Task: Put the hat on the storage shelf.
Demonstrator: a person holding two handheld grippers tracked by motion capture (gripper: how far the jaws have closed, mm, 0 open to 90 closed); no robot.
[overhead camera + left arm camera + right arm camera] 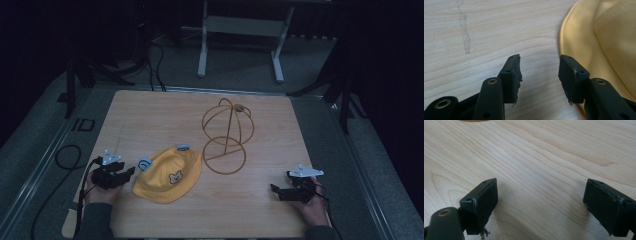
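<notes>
We've got both grippers parked on the counter (150, 115), left gripper (131, 171) beside the yellow cap (167, 176), right gripper (275, 188) apart, fingers spread, nothing pinched.

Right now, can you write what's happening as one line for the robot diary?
left gripper: open, beside yellow hat | right gripper: open, empty | wire hat stand: bare, upright | hat: on table

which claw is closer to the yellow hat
Left. The left claw sits open just beside the yellow hat's brim; the right claw, also open, is well off to the hat's other side, over bare table.
</notes>
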